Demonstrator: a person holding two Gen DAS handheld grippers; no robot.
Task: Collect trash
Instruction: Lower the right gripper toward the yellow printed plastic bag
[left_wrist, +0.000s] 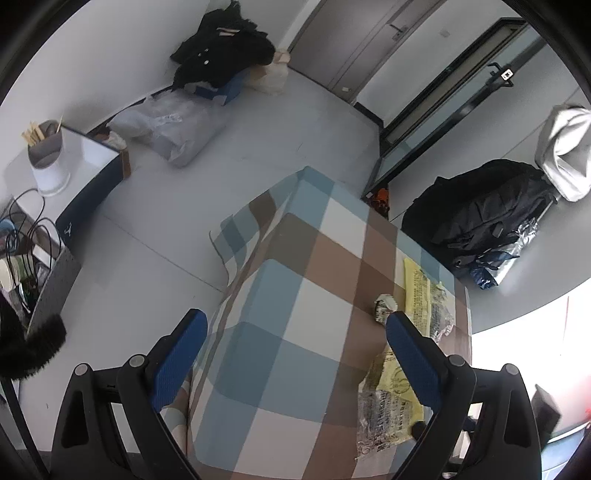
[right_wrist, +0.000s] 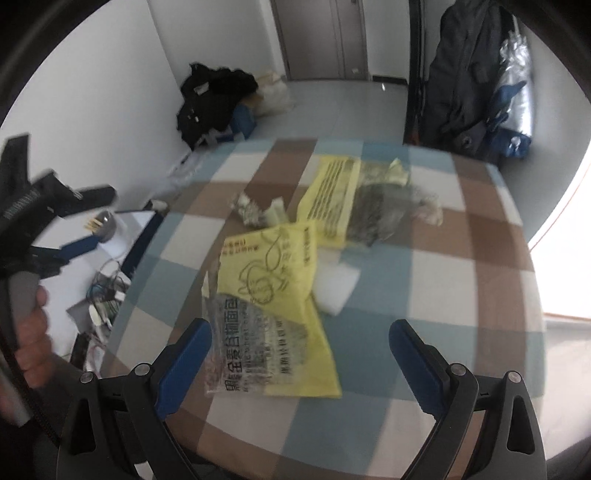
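Both your grippers are wide open and empty: right gripper (right_wrist: 299, 354) hovers over the nearest yellow wrapper (right_wrist: 280, 306) on the checkered bench (right_wrist: 461, 258), left gripper (left_wrist: 295, 347) near its edge.

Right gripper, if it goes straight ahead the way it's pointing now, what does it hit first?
Most likely the near yellow wrapper on the table. The right gripper is open, and the wrapper lies between its fingers, nearer the left one. The picture is blurred, so how far off it lies is unclear.
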